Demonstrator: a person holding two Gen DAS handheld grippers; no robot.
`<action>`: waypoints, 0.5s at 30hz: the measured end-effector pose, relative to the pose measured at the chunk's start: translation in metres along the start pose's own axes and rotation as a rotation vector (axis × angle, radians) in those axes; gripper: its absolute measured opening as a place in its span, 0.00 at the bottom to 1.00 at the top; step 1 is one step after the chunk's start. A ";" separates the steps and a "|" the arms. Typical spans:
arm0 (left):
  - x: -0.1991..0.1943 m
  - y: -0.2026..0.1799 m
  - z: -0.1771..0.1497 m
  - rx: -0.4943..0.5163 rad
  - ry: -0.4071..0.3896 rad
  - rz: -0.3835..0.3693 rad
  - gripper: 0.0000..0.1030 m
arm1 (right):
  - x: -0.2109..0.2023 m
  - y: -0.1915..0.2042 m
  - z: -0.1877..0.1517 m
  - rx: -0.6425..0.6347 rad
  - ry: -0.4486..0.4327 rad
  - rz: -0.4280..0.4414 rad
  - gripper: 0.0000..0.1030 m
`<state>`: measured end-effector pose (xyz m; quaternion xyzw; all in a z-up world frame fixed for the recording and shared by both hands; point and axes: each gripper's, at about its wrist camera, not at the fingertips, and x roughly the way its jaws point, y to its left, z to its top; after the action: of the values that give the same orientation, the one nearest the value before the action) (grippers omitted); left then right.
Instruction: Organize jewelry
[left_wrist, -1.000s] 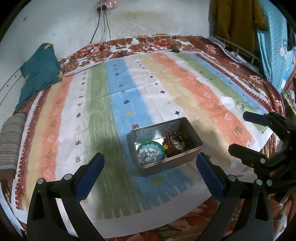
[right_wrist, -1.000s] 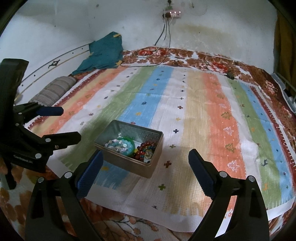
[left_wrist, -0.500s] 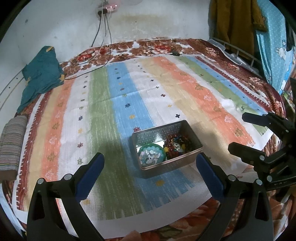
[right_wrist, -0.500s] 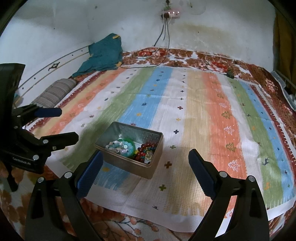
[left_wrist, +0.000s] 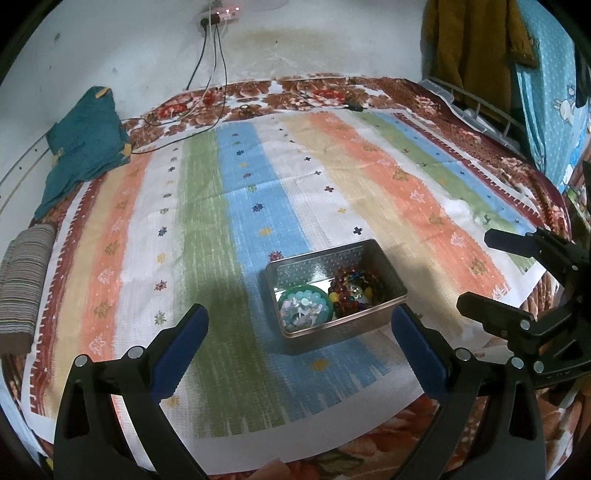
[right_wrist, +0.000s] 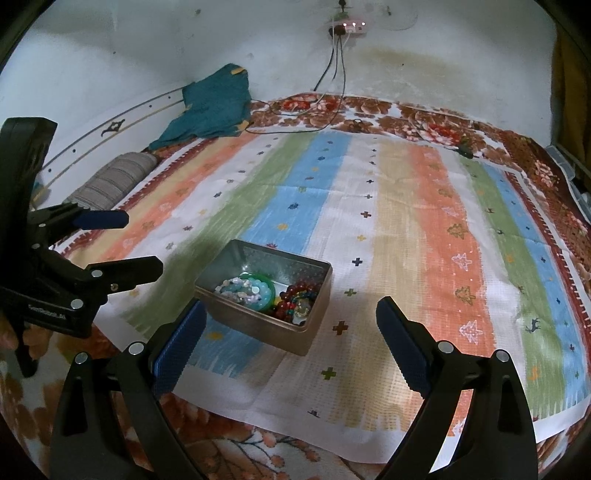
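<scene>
A rectangular metal tin (left_wrist: 345, 329) sits open on the striped cloth (left_wrist: 236, 206). Inside it, a green bangle with pale beads (left_wrist: 304, 308) lies on the left and red and mixed-colour bead jewelry (left_wrist: 354, 288) on the right. My left gripper (left_wrist: 298, 314) hovers just in front of the tin, open and holding nothing. My right gripper (left_wrist: 476, 271) is off to the tin's right, also open. In the right wrist view the tin (right_wrist: 258, 326) lies just beyond the right gripper (right_wrist: 291, 308), with the left gripper (right_wrist: 139, 242) to its left.
The striped cloth covers a floral bedspread (right_wrist: 288, 448) against a white wall. A teal cloth (left_wrist: 83, 147) and a striped roll (left_wrist: 22, 284) lie at the far left. Cables (left_wrist: 207, 88) run down from a wall socket. Hanging clothes (left_wrist: 476, 48) and a wire rack (left_wrist: 491, 114) stand at the right.
Both views have lifted slightly, showing more of the wall. The tin and its contents have stayed put, and both grippers remain open and empty.
</scene>
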<state>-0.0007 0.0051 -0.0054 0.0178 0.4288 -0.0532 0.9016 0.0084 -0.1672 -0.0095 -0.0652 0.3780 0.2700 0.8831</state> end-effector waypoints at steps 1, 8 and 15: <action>0.000 0.001 0.000 -0.001 0.001 0.000 0.94 | 0.000 0.000 0.000 0.000 -0.001 0.000 0.91; 0.001 0.001 -0.001 -0.004 -0.004 -0.002 0.94 | 0.000 0.000 0.000 0.009 0.005 0.028 0.91; 0.001 0.000 -0.002 -0.002 -0.005 -0.001 0.94 | 0.000 0.001 0.001 0.009 0.006 0.026 0.91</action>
<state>-0.0011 0.0053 -0.0075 0.0165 0.4266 -0.0533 0.9027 0.0083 -0.1662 -0.0086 -0.0570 0.3829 0.2796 0.8786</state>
